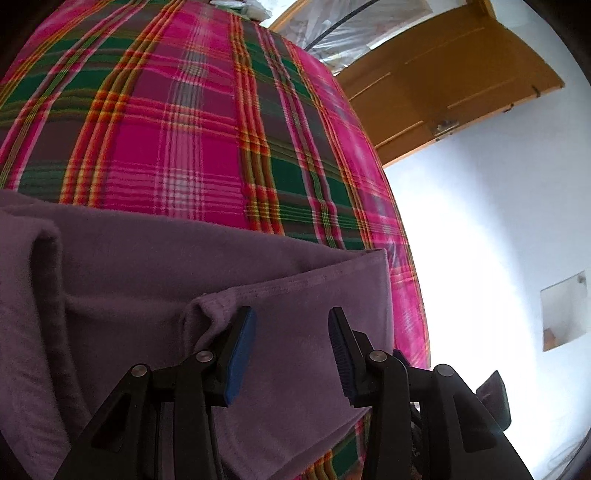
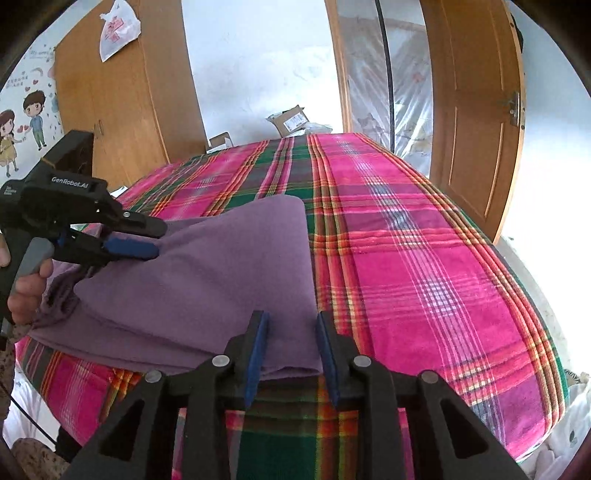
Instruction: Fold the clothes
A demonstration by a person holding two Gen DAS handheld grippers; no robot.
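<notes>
A purple garment [image 2: 207, 280] lies folded on the pink and green plaid bed cover [image 2: 424, 266], near the bed's front left corner. My right gripper [image 2: 293, 319] is open and hovers over the garment's near right corner, with the cloth showing flat in the gap between its blue pads [image 2: 258, 350]. A hand holds my left gripper [image 2: 160, 240] at the garment's left side, its jaws apart over a raised fold. In the left wrist view the left gripper [image 1: 291, 317] is open above the purple garment [image 1: 147, 266], and a rumpled hem [image 1: 212, 312] sits just outside its left pad.
The plaid bed cover [image 1: 192, 122] stretches away beyond the garment. A wooden door [image 2: 476, 122] stands to the right and a wooden wardrobe [image 2: 122, 103] with a hanging white bag [image 2: 118, 26] to the left. Cardboard boxes [image 2: 291, 120] sit past the bed's far end.
</notes>
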